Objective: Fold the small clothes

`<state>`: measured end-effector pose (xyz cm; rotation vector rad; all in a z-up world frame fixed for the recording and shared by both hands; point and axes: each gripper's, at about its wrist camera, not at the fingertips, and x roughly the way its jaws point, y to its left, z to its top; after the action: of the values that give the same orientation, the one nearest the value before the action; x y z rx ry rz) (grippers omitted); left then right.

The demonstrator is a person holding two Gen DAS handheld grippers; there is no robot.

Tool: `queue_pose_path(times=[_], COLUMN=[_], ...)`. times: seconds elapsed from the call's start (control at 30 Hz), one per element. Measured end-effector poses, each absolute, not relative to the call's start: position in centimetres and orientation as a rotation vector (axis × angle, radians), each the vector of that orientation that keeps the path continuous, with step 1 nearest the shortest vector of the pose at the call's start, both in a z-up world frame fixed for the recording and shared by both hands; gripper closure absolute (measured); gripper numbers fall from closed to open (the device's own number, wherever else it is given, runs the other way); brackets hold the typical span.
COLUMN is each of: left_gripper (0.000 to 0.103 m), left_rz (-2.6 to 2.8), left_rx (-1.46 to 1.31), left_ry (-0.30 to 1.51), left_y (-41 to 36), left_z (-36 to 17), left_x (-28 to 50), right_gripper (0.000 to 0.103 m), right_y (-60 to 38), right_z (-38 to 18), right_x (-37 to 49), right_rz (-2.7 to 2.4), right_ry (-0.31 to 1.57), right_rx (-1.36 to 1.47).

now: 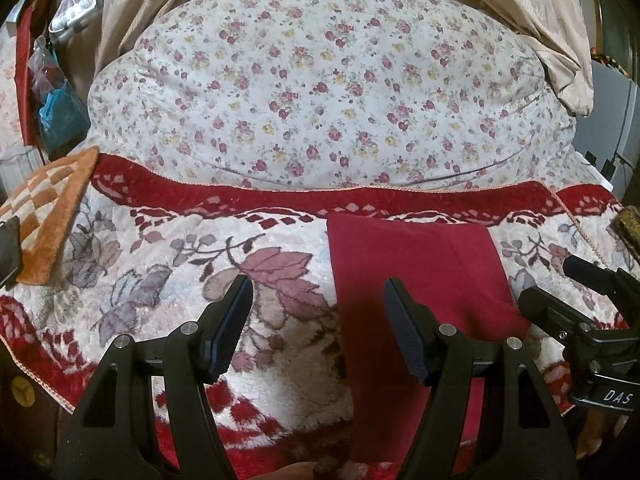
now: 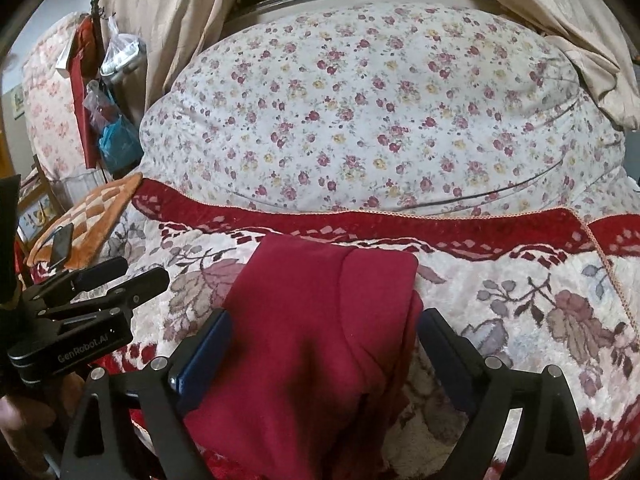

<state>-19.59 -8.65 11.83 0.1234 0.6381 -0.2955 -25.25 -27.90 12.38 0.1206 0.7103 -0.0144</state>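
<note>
**Red garment lies folded on the plush blanket, both claws spread**

A plush blanket (image 1: 168, 264) with a red border and leaf pattern covers the surface. Behind the blanket rises a big cushion in a small-rose print (image 1: 320, 92), with beige curtains (image 1: 532, 20) hanging to either side of it. At the blanket's far left corner lies an orange checked mat (image 2: 96, 216) with a dark phone (image 2: 63, 245) on it; beyond that corner hang plastic bags (image 2: 116, 136).

The red garment (image 2: 304, 340) lies on the blanket near its front edge, folded into a long narrow shape, a curved seam showing along its top layer and its far end squared off just short of the blanket's red border.

The right gripper (image 2: 324, 344) is spread wide, one finger on each side of the garment; whether the fingers touch the cloth cannot be told. The left gripper (image 1: 318, 320) is also spread, above the garment's left edge.
</note>
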Motion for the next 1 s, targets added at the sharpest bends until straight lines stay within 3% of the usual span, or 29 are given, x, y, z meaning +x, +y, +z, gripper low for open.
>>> queue_pose_path(times=[1.0], left_gripper=[0.035], left_rz=[-0.283], left_rx=[0.127], left_ry=[0.671], left_y=[-8.6], left_z=[10.9], left_x=[-17.9], right_gripper=[0.01], right_y=[-27.1], right_z=[10.7], right_x=[-23.1], right_rz=[0.0], right_ry=[0.756], right_rx=[0.131])
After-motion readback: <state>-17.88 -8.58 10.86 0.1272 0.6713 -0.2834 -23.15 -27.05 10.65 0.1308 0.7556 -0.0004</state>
